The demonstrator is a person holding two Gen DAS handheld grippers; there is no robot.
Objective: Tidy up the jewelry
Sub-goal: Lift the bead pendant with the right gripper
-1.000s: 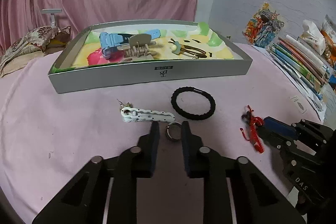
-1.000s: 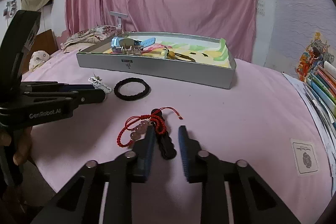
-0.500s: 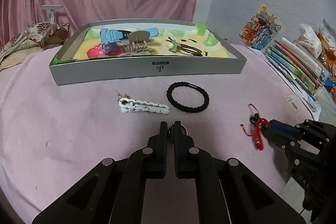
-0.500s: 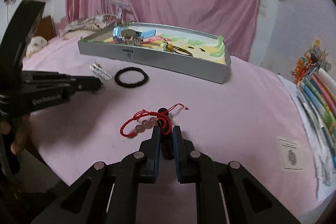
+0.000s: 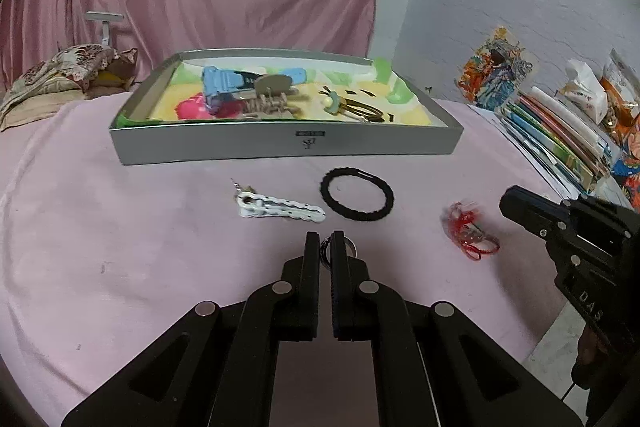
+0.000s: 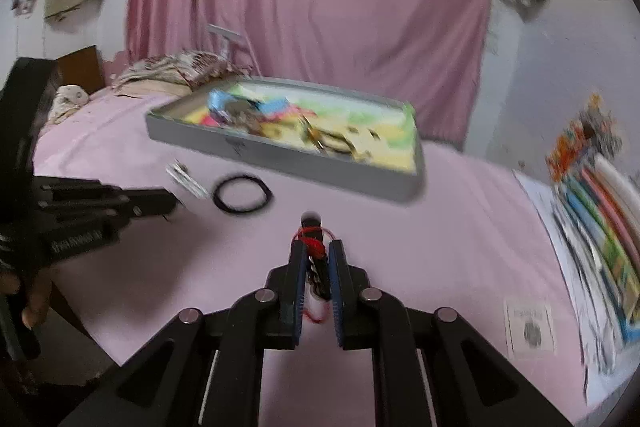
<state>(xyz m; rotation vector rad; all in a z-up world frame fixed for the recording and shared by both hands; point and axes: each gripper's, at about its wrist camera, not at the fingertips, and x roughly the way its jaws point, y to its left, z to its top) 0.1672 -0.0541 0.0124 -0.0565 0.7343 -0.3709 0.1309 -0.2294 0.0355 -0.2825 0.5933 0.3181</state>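
tablecloth [image 5: 120, 247]: matt pink cloth | tray [image 5: 280, 147]: smooth grey, maybe metal

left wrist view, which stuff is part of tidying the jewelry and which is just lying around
Job: grey tray, ring in left gripper, red cord bracelet in right gripper, black bracelet, white clip.

Lying about: books, tissue pack, pillow.

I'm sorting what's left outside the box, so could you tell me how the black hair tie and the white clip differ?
The black hair tie is a closed, dark, fuzzy-looking ring; the white clip is a long, pale, scalloped bar with holes. The hair tie lies nearer the red cord bracelet; the clip lies to its left. Both rest flat on the pink cloth in front of the grey box, untouched.
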